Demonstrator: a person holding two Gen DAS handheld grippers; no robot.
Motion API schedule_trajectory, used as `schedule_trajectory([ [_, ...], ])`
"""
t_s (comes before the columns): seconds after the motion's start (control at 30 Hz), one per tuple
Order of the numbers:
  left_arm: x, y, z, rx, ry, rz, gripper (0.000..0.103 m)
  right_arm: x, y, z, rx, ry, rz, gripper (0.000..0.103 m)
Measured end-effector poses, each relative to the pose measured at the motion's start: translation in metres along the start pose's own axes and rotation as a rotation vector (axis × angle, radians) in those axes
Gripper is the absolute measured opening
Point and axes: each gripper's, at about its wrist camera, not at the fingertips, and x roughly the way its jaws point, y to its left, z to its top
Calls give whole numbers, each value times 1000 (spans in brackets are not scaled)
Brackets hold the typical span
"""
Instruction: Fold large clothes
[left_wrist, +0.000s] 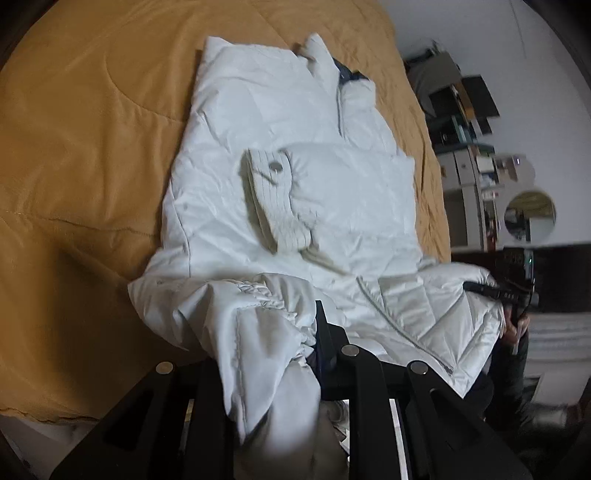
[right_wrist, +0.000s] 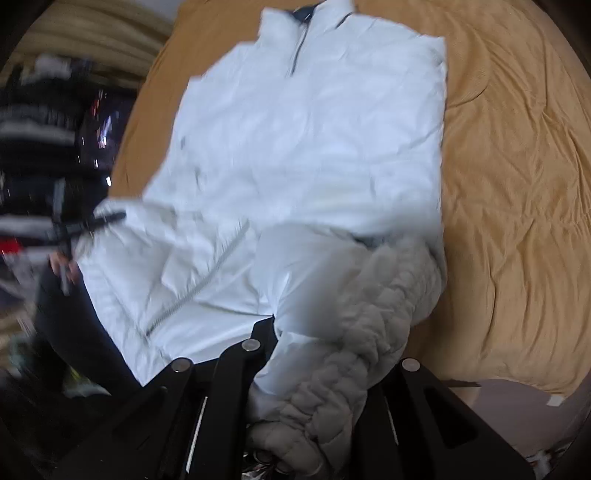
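Note:
A white puffer jacket (left_wrist: 295, 177) lies face up on the mustard bedspread (left_wrist: 81, 155), collar far, zip closed, one sleeve with a ribbed cuff (left_wrist: 273, 199) folded across its chest. My left gripper (left_wrist: 280, 343) is shut on the jacket's gathered hem at its left bottom corner and lifts it. My right gripper (right_wrist: 314, 354) is shut on the hem (right_wrist: 354, 332) at the right bottom corner of the jacket (right_wrist: 306, 140), the bunched elastic draped over its fingers. Each gripper shows small in the other's view, the right one (left_wrist: 513, 291) and the left one (right_wrist: 70, 229).
The bedspread (right_wrist: 517, 206) extends far beyond the jacket on both sides. A cluttered shelf (left_wrist: 465, 125) and a round mirror (left_wrist: 530, 216) stand by the wall on the right of the left wrist view. Dark clutter (right_wrist: 48, 122) fills the left of the right wrist view.

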Motion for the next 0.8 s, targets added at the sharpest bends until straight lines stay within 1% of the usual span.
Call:
schedule_trajectory([
  [0.07, -1, 14, 31, -151, -12, -65, 21, -11, -24, 33, 170, -2, 95, 10],
  [0.1, -1, 23, 50, -251, -17, -108, 22, -13, -37, 39, 250, -1, 142, 11],
  [0.13, -2, 31, 64, -331, -31, -141, 23, -15, -55, 59, 352, -9, 200, 11],
  [0.17, -2, 37, 86, -401, -54, -170, 23, -14, -65, 75, 423, -21, 235, 13],
  [0.2, 2, 42, 110, -445, -79, -180, 23, -13, -81, 97, 499, -39, 264, 18],
  [0.23, 9, 45, 134, -476, -104, -170, 23, -11, -94, 117, 549, -64, 289, 21],
  [0.27, 17, 48, 150, -493, -115, -149, 23, -8, -105, 137, 588, -92, 310, 23],
  [0.3, 28, 53, 171, -531, -132, -120, 23, -3, -116, 154, 625, -118, 322, 24],
  [0.33, 38, 61, 187, -570, -142, -109, 23, 5, -127, 173, 670, -147, 333, 25],
  [0.37, 53, 67, 206, -600, -132, -89, 23, 15, -138, 189, 712, -166, 345, 26],
  [0.4, 71, 74, 222, -631, -116, -65, 23, 28, -148, 198, 767, -182, 363, 27],
  [0.47, 100, 89, 243, -665, -113, -68, 23, 59, -167, 220, 834, -184, 387, 28],
  [0.5, 116, 97, 250, -679, -120, -85, 23, 77, -179, 228, 859, -174, 397, 28],
  [0.53, 127, 103, 254, -689, -130, -111, 23, 96, -191, 233, 892, -174, 438, 28],
  [0.57, 133, 108, 255, -696, -138, -131, 23, 112, -202, 233, 922, -185, 501, 29],
  [0.6, 137, 112, 255, -707, -145, -156, 23, 121, -210, 232, 937, -197, 569, 32],
  [0.67, 140, 117, 256, -707, -149, -193, 24, 128, -218, 223, 934, -205, 698, 36],
  [0.7, 141, 118, 256, -703, -153, -209, 24, 127, -221, 217, 938, -212, 752, 41],
  [0.73, 141, 120, 255, -696, -156, -216, 23, 120, -223, 207, 943, -244, 798, 46],
  [0.77, 143, 121, 254, -691, -163, -217, 23, 110, -224, 196, 940, -279, 818, 60],
  [0.8, 143, 120, 254, -686, -170, -214, 23, 97, -226, 183, 931, -329, 820, 77],
])
